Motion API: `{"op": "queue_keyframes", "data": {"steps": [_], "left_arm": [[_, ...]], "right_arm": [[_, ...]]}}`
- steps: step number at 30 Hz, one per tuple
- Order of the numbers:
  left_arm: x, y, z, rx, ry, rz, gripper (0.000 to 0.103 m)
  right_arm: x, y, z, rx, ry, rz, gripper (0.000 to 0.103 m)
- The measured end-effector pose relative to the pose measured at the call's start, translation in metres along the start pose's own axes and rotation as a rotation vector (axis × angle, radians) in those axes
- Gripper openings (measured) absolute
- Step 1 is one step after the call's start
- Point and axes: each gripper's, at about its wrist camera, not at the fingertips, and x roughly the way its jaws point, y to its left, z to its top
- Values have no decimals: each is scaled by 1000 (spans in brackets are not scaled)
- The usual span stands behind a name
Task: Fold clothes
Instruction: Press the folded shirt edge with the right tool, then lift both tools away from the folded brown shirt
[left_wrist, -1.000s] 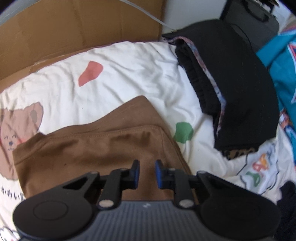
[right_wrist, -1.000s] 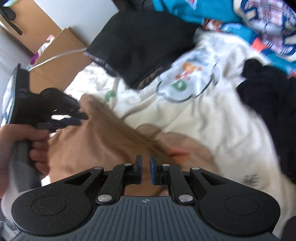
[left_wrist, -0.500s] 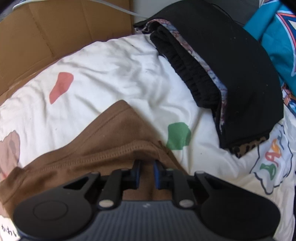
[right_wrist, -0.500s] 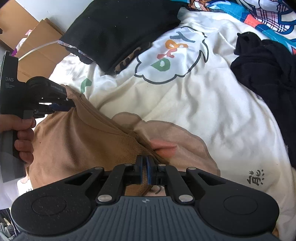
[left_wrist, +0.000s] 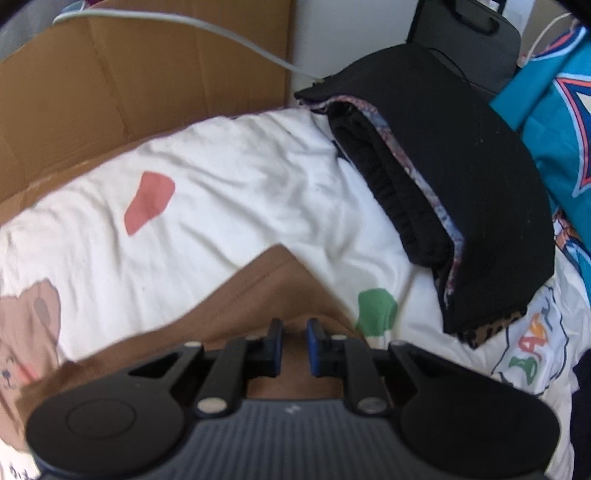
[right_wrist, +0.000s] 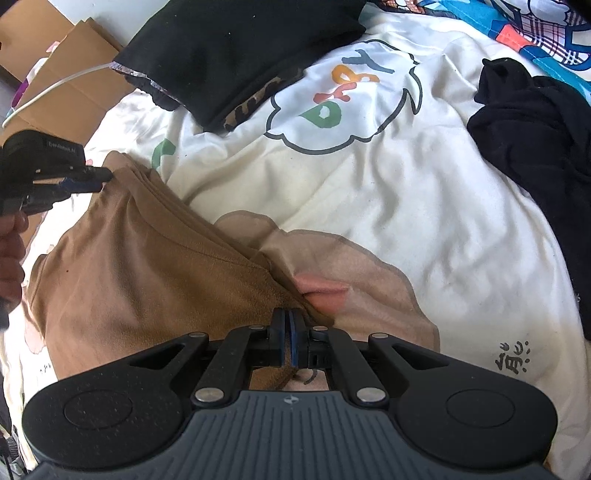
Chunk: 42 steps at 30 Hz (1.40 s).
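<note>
The right gripper (right_wrist: 287, 325) is clamped on the brown garment's (right_wrist: 147, 280) near corner. At 10 o'clock, the left gripper (right_wrist: 98, 177) pinches its far corner, jaws nearly closed on the cloth. The garment lies on the white quilt (right_wrist: 369, 192); folded black clothes (right_wrist: 236, 51) sit at 12.

White printed bed sheet (right_wrist: 369, 192): multicoloured letters "DARY" in a grey cloud outline ahead of the right gripper; black character "熊" to its right. Black left gripper (right_wrist: 94, 179): small white label, too blurred to read.
</note>
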Motion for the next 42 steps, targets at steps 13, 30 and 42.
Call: {"op": "queue_keyframes", "data": {"steps": [13, 30, 42], "left_arm": [[43, 10, 17, -20, 6, 8, 15], [-36, 72, 31, -83, -98, 43, 27], [-101, 130, -8, -182, -80, 135, 38]], "right_arm": [[4, 2, -3, -13, -15, -7, 6], [6, 3, 9, -2, 37, 3, 6], [-22, 9, 27, -36, 1, 96, 8]]}}
